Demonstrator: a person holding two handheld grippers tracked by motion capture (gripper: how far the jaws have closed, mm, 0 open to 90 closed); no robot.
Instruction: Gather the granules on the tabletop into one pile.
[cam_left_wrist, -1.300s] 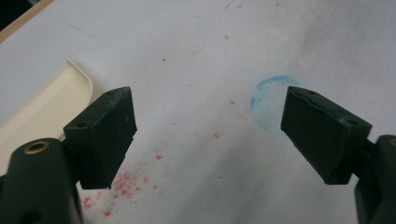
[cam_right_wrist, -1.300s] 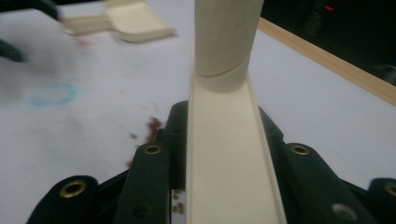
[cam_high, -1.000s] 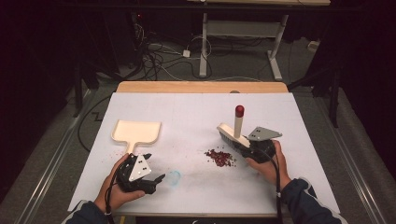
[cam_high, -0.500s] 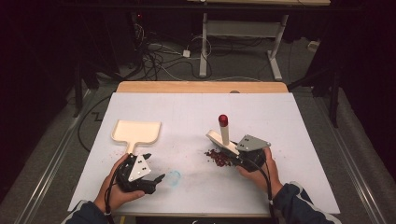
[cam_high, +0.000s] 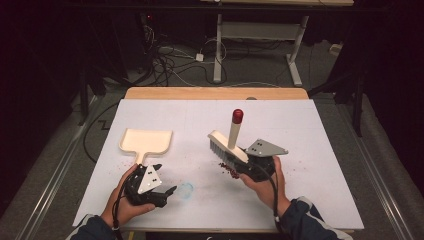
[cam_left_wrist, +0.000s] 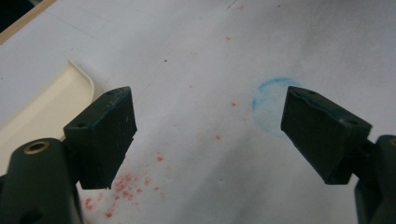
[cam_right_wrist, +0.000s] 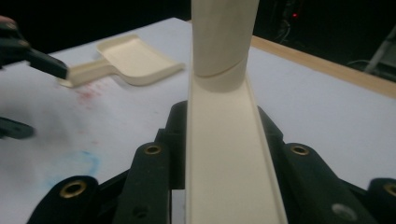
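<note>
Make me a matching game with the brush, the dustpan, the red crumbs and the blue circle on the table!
Things:
1. brush
2. dustpan
3. red crumbs
4. blue circle

Where or how:
A. lying flat on the white table, by the left gripper, whose jaws stand open
B. drawn on the table, close to the left gripper
C. clamped in the right gripper, its red-tipped handle sticking up
D. piled on the table, under the brush

Pairs: 1-C, 2-A, 3-D, 4-B
</note>
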